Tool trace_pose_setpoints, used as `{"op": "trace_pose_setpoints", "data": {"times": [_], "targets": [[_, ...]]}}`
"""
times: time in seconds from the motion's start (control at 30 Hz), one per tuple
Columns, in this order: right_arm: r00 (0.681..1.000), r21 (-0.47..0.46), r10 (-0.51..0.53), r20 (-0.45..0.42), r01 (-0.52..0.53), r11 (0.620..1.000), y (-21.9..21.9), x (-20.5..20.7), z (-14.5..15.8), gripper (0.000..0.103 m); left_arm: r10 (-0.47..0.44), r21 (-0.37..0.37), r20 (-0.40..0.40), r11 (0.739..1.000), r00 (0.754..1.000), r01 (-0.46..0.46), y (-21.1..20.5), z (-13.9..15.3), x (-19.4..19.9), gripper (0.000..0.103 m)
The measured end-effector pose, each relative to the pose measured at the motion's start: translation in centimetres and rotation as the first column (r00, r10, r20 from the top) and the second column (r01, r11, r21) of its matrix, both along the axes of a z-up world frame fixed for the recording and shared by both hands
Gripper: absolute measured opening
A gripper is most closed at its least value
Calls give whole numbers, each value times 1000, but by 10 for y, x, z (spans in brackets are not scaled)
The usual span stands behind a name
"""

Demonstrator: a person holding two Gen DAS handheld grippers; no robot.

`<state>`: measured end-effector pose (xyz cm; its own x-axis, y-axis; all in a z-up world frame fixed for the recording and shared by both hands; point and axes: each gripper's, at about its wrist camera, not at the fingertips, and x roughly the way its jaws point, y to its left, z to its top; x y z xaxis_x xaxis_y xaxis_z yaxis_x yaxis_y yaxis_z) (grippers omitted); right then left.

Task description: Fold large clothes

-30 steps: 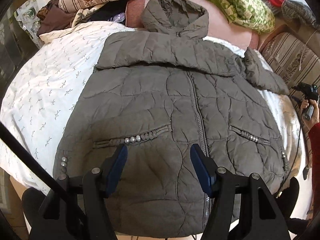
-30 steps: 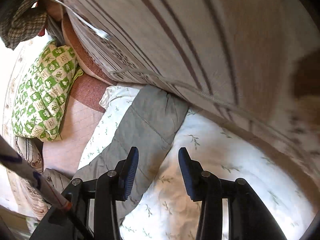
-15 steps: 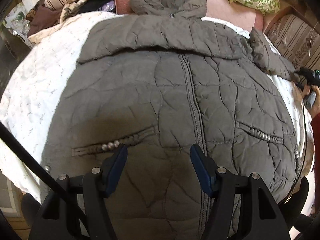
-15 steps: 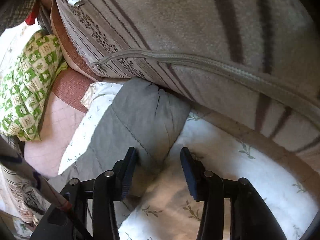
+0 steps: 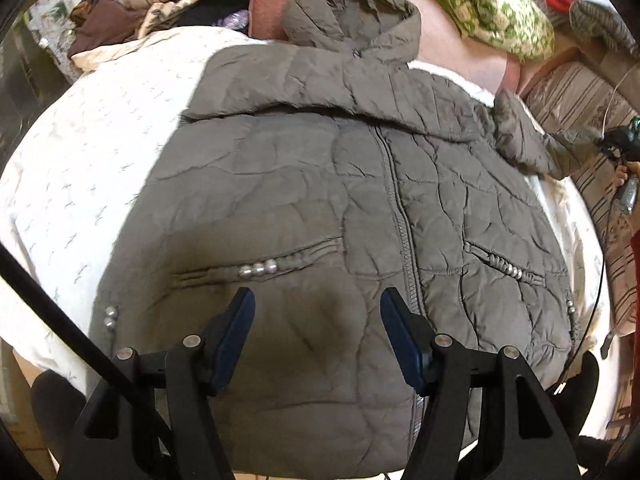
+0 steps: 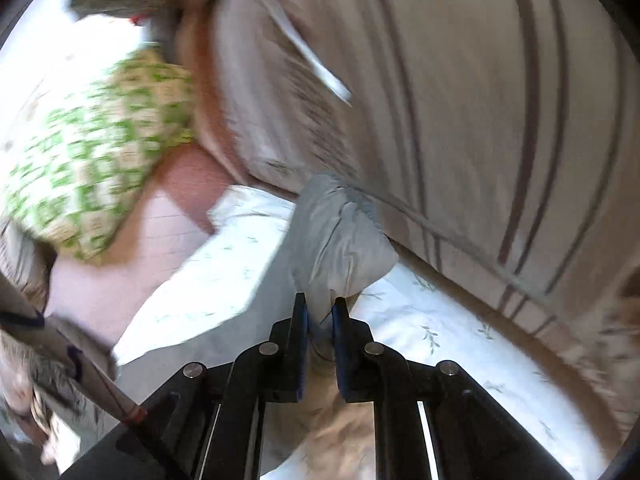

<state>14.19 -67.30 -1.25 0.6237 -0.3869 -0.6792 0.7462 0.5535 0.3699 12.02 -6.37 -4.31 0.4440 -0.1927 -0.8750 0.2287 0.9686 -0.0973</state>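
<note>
A grey-brown quilted hooded jacket lies front up on the white leaf-print bedsheet, zip shut, hood toward the far pillows. My left gripper hovers open over its lower front, nothing between the blue pads. In the right wrist view my right gripper is shut on the end of the jacket's sleeve, which stands lifted off the sheet. The left wrist view shows that sleeve stretched out to the right toward the other gripper, held by a hand.
A striped cushion rises close behind the held sleeve. A green patterned blanket, a pink pillow and piled clothes crowd the head of the bed. A black cable crosses the left wrist view's lower left.
The right gripper closed on the sleeve end and lifted it off the sheet, rolling as it rose. The left gripper dipped toward the jacket and came back, still open.
</note>
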Motion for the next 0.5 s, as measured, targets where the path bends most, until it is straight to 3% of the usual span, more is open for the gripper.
{"op": "trace_pose_setpoints", "data": {"times": [0.13, 0.27, 0.4, 0.5], "targets": [[992, -151, 125, 16, -121, 981, 71, 9, 67, 12, 49, 38, 67, 998, 997, -52, 23, 9, -12, 64], [954, -251, 298, 30, -281, 926, 167, 28, 120, 12, 88, 35, 102, 995, 991, -92, 48, 13, -22, 64], [890, -294, 455, 18, -431, 853, 263, 56, 143, 12, 107, 39, 111, 993, 988, -112, 70, 11, -28, 64], [821, -297, 571, 5, -544, 784, 329, 77, 144, 12, 127, 60, 119, 989, 985, -134, 84, 6, -31, 64]]}}
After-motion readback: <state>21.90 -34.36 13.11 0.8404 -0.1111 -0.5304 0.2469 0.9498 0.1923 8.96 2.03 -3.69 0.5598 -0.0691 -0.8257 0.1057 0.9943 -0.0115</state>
